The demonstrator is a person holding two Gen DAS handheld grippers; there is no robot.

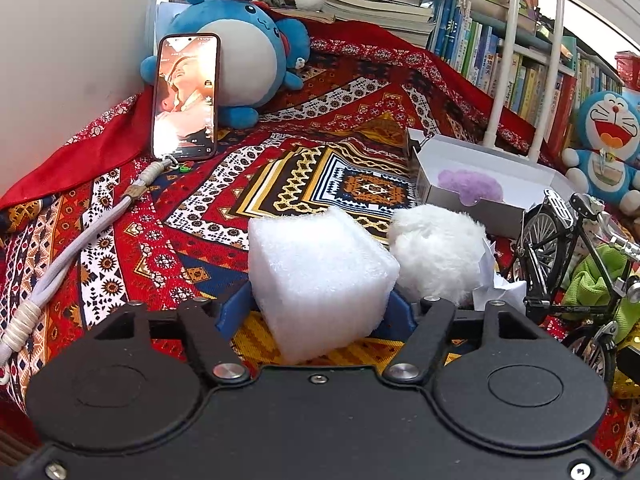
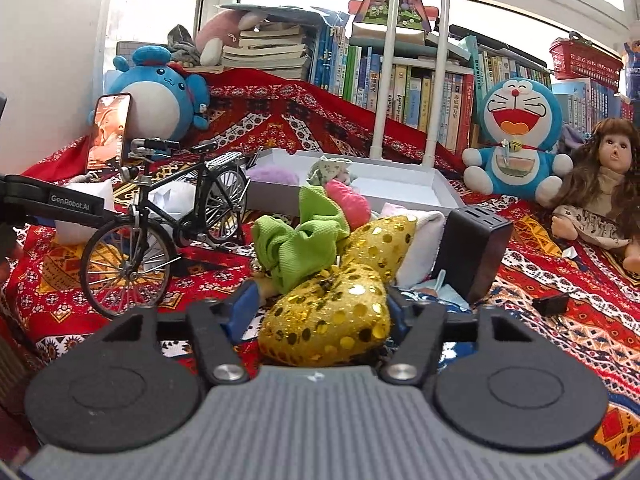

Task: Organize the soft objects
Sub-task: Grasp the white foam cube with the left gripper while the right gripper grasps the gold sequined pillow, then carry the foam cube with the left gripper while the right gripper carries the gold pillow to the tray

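Note:
A white foam block [image 1: 320,276] sits between the blue fingers [image 1: 234,312] of my left gripper [image 1: 318,312], and both pads press its sides. A white fluffy ball [image 1: 438,254] lies just right of it. Behind stands a white tray [image 1: 480,206] holding a purple fluffy thing [image 1: 472,186]. My right gripper [image 2: 320,312] is shut on a gold sequin bow [image 2: 332,312]. A green bow [image 2: 304,236] and a pink soft item [image 2: 348,204] lie behind it, in front of the white tray [image 2: 400,190].
A model bicycle [image 2: 160,224] stands left of the pile and a black block [image 2: 476,252] right of it. A phone [image 1: 186,96] leans on a blue plush [image 1: 248,52]. A Doraemon plush [image 2: 516,136] and a doll [image 2: 604,184] sit at the right. Books line the back.

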